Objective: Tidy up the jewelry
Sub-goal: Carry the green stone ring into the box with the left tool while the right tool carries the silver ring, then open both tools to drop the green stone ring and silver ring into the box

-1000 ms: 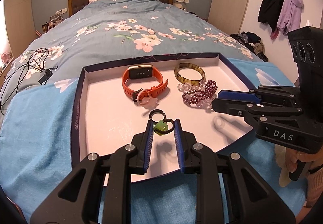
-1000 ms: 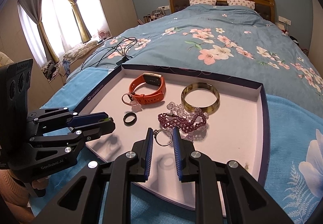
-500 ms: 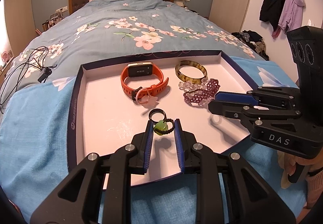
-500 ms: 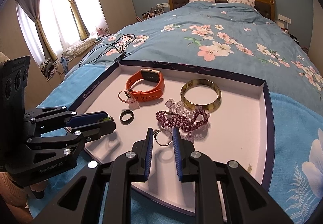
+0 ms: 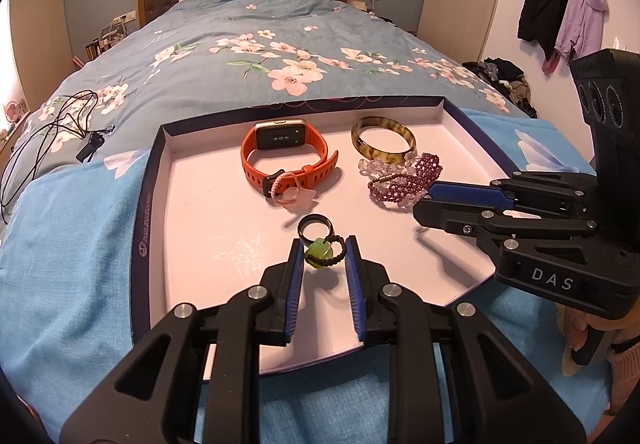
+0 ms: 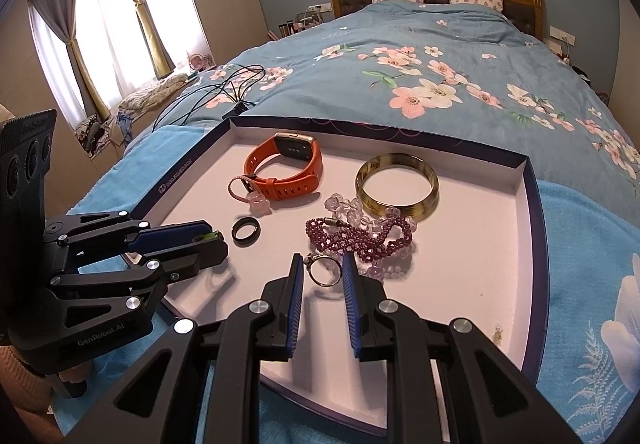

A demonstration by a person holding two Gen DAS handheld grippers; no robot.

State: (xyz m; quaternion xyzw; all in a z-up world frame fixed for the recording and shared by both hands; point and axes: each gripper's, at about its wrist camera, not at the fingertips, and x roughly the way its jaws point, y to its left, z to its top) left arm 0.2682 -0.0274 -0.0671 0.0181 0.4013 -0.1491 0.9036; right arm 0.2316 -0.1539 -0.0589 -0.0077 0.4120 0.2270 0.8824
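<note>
In the right wrist view, the left gripper point(image 6: 218, 244) at left is clamping a green pendant point(image 5: 319, 252); at lower centre the right gripper point(image 6: 322, 270) is pinching a silver ring point(image 6: 322, 272). Both are hanging over the tray point(image 6: 534, 211), right of centre.

Both views are sharp and evenly lit, with no motion blur. Daylight pours through the window point(image 6: 108, 43) at left in the right wrist view and blows out to white there — the curtains point(image 6: 52, 39) beside it stay dim. Soft shadows fall under the grippers onto the pale tray point(image 5: 224, 219), which has a slight sheen. Fisheye distortion bends the tray rim and the bed point(image 5: 248, 55) edges, and black vignette fills every corner — strongest at the bottom.
</note>
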